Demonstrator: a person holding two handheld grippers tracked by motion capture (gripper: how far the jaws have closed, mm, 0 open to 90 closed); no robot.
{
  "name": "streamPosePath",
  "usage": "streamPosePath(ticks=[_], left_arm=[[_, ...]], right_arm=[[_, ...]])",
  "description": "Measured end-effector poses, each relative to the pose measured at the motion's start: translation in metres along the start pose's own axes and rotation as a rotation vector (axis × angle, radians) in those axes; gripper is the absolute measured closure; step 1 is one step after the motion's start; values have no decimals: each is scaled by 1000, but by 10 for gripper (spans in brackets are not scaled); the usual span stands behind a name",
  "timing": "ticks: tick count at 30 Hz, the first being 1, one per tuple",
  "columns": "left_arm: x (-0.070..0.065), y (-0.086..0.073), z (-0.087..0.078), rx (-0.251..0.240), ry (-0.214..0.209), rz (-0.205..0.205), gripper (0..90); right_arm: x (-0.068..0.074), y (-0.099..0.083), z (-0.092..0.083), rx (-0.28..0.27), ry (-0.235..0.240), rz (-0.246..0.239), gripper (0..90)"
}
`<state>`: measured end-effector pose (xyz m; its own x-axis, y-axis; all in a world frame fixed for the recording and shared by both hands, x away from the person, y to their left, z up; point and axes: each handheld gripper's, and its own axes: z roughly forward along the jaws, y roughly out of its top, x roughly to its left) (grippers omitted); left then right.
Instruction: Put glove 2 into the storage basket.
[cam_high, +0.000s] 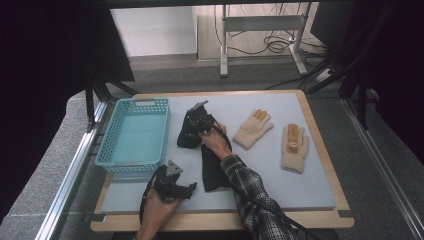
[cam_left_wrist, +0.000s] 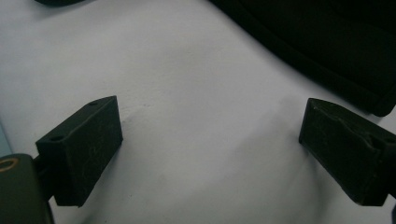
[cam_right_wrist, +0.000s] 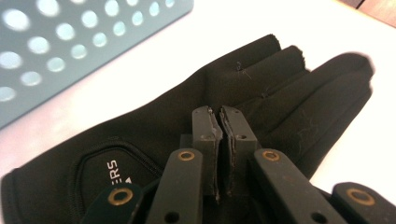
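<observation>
Black glove (cam_right_wrist: 196, 112) lies mid-table just right of the teal basket (cam_high: 134, 131), the right claw (cam_right_wrist: 219, 122) pinched together on its fabric; lift it cleanly toward ten o'clock into the basket, while the left claw (cam_left_wrist: 210, 140) waits apart.

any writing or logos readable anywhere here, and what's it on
"ERS": white letters on the cuff patch of the black glove, the end of a longer word that the right tool hides; a small white triangle sits beside them.
Basket, beige gloves and mat: no writing to be seen.
</observation>
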<state>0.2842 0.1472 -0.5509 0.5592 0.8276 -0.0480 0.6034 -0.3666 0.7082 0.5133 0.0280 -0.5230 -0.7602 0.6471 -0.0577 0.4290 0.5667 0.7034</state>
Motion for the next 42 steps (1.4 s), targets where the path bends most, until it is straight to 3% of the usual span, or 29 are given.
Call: streamPosePath(ticks=[10,15,21,25,30,34,42], left_arm=[[0,0,0,0,0,0,64],[0,0,0,1,0,2,64],[0,0,0,0,0,3,64],[0,0,0,2,0,3,64],[0,0,0,3,0,2,64],[0,0,0,0,1,1,64],[0,0,0,2,2,1,64]], right_arm=[[-4,11,-45,-51,72,-21,844],[2,6,-70,-57,91,-44,844],[9,-12,-110,-71,106,-67,843],[17,-31,-141,-82,119,-78,842],[30,-58,-166,-83,134,-91,841],[35,-78,-166,-69,117,-106,840],[38,-104,-132,-15,118,-108,790]])
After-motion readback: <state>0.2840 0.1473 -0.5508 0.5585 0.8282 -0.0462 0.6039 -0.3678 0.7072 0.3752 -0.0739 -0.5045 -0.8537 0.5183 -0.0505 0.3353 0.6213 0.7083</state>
